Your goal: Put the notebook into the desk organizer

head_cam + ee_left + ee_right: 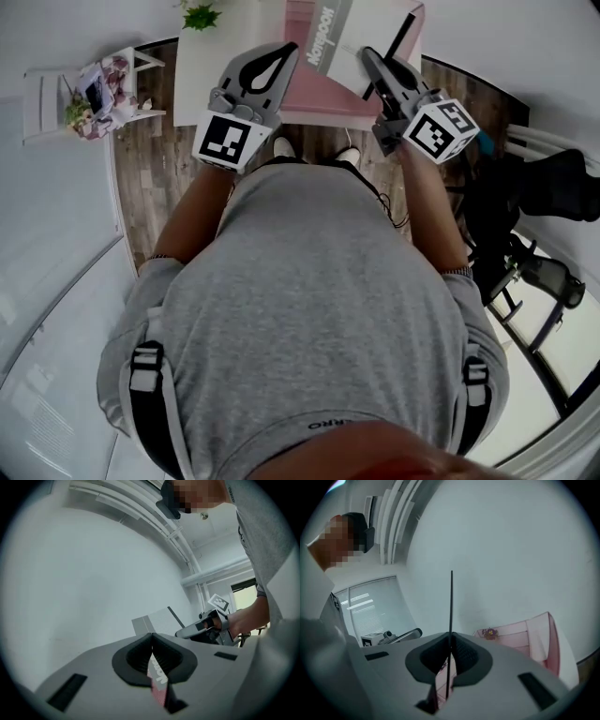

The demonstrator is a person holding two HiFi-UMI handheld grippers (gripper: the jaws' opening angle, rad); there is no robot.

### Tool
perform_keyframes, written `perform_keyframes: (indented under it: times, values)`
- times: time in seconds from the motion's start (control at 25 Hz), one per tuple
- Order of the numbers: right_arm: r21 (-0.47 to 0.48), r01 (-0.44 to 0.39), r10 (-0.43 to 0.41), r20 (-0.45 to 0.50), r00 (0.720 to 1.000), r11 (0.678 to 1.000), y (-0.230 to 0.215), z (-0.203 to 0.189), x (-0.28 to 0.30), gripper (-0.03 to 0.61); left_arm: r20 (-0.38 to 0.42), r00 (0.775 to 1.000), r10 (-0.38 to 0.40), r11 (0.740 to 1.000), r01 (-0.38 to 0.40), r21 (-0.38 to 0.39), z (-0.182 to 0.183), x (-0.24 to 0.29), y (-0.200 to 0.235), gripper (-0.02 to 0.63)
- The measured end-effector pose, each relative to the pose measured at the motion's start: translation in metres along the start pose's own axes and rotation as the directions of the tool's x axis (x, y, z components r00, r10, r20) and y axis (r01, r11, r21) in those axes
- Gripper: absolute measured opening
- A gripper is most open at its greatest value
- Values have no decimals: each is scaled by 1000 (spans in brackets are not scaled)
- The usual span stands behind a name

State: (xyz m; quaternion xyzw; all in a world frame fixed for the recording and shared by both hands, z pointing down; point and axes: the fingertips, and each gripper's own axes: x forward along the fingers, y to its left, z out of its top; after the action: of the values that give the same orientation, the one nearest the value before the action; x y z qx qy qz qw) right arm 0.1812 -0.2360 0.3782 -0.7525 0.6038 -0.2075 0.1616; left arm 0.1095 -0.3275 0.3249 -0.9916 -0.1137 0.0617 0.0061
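Observation:
In the head view both grippers hold up a pink and white notebook (342, 42) with a black elastic band, above a white table (211, 70). My left gripper (286, 54) is shut on its left edge; the pink printed cover (158, 681) shows between the closed jaws. My right gripper (368, 56) is shut on the right edge, which appears edge-on as a thin dark line (451, 606). The pink, flower-printed desk organizer (101, 86) stands far left on a white stand and shows again as the pink organizer (532, 639) in the right gripper view.
A small green plant (200, 15) stands at the table's back. A white stand (47, 101) carries the organizer. Wood floor (155, 192) lies below, and my feet stand at the table edge. Black equipment (553, 183) crowds the right side.

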Motion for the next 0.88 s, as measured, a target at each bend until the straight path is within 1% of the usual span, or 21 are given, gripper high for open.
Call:
perform_keyframes:
  times: [0.16, 0.24, 0.36, 0.44, 0.68, 0.88]
  values:
    - [121, -42, 48, -41, 998, 992, -6, -11, 2, 17, 11, 1000, -9, 1000, 9, -12, 2, 2, -3, 18]
    - [164, -43, 52, -51, 997, 986, -10, -13, 5, 15, 9, 1000, -11, 1000, 12, -14, 0, 3, -2, 18]
    - [154, 3, 9, -80, 997, 988, -24, -23, 7, 17, -8, 1000, -10, 1000, 10, -19, -7, 4, 1, 18]
    - [162, 20, -4, -98, 995, 987, -31, -29, 7, 17, -22, 1000, -18, 1000, 17, -20, -12, 5, 0, 18]
    - [199, 31, 1, -160, 987, 980, -42, -38, 15, 17, -7, 999, -36, 999, 36, -11, -13, 11, -2, 18]
    - [189, 49, -5, -225, 974, 981, -49, -46, 20, 17, 1, 999, -46, 999, 46, -5, -11, 17, -3, 18]
